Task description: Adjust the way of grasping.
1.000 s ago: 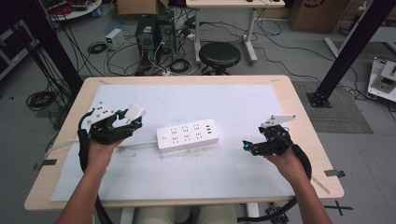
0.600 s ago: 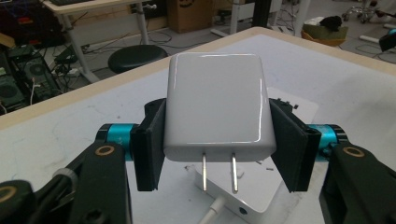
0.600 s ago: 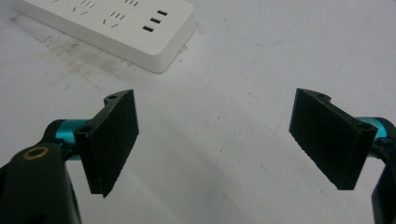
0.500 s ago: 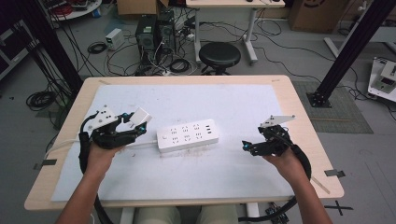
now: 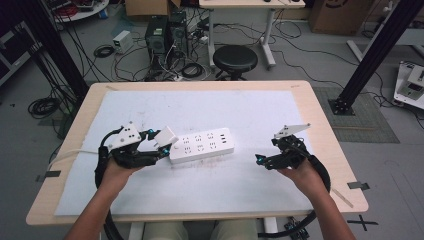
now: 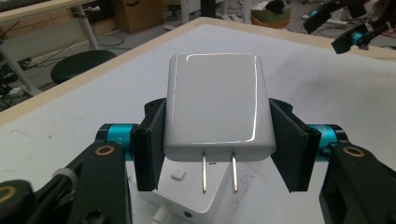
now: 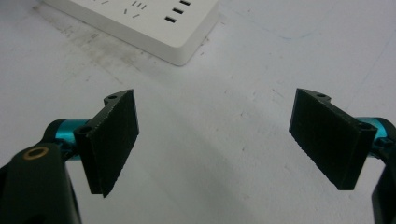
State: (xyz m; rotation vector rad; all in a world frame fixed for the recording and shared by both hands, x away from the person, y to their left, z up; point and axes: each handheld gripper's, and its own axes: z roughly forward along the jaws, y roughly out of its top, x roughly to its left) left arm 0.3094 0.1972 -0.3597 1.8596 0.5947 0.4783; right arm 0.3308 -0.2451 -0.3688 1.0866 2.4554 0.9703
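A white power strip (image 5: pixel 202 145) lies mid-table on the pale mat, its corner at the top of the right gripper view (image 7: pixel 140 23). My left gripper (image 5: pixel 161 145) is shut on a white plug adapter (image 5: pixel 165 136), held just above the strip's left end. In the left gripper view the adapter (image 6: pixel 215 107) sits clamped between both pads, its two metal prongs (image 6: pixel 218 172) pointing down over the strip's end (image 6: pixel 187 196). My right gripper (image 5: pixel 261 161) stands open to the right of the strip, low over the mat, with nothing between its pads (image 7: pixel 114 140).
The strip's white cord (image 5: pixel 70 155) runs off the table's left edge. A wooden rim (image 5: pixel 320 130) frames the mat. Beyond the table stand a black stool (image 5: pixel 235 59), computer towers (image 5: pixel 167 32) and loose cables on the floor.
My left gripper has carried the adapter rightward, from left of the strip to just over its left end. The right gripper has stayed in place.
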